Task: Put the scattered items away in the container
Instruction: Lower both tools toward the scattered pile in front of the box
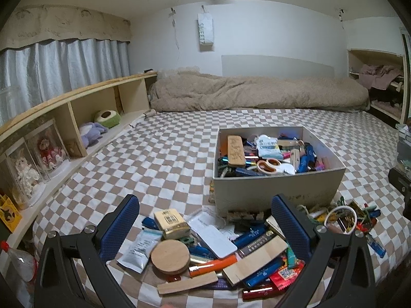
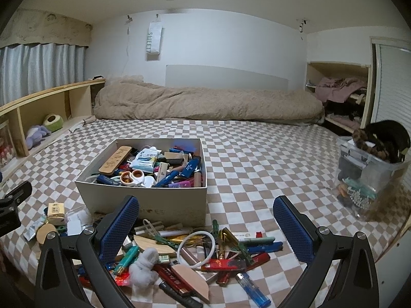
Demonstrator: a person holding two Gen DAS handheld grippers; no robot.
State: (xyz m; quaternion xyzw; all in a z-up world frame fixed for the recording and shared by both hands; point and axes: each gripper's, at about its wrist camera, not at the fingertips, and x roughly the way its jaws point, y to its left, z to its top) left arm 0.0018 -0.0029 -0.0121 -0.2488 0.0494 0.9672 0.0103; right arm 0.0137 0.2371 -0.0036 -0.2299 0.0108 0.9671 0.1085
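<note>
Between the blue pads of the left gripper (image 1: 205, 218), whose jaws stand wide apart and hold nothing, lies the near heap of scattered items on the checkered bedspread (image 1: 159, 159); a round wooden lid (image 1: 170, 256) sits at the heap's left beside a grey foil sachet (image 1: 139, 250), with a yellow boxed pack (image 1: 171, 222), a white flat case (image 1: 215, 236), an orange marker (image 1: 213, 263), a pale wooden block (image 1: 255, 259) and several blue lighters (image 1: 250, 234) crowded just beside one another; the right gripper (image 2: 205, 220) likewise has its jaws spread and empty, hanging over its own part of the pile, where a white ring (image 2: 196, 248), a grey plush toy (image 2: 143, 267), a blue lighter (image 2: 253, 291) and red lighters (image 2: 222, 264) overlap; just behind both heaps stands the grey cardboard box (image 1: 277, 191), open at the top and already holding much clutter, among it a wooden comb-like slab (image 1: 235, 151) leaning at the left, orange-handled scissors (image 1: 269, 166) and a blue-and-white packet (image 1: 268, 145); further out a beige duvet (image 1: 257, 93) lies along the wall, a wooden shelf (image 1: 77, 102) with plush toys runs along the left, and at the far right a clear storage bin (image 2: 364, 179) carries what may be a dark bundle of cloth, too blurred to name.
</note>
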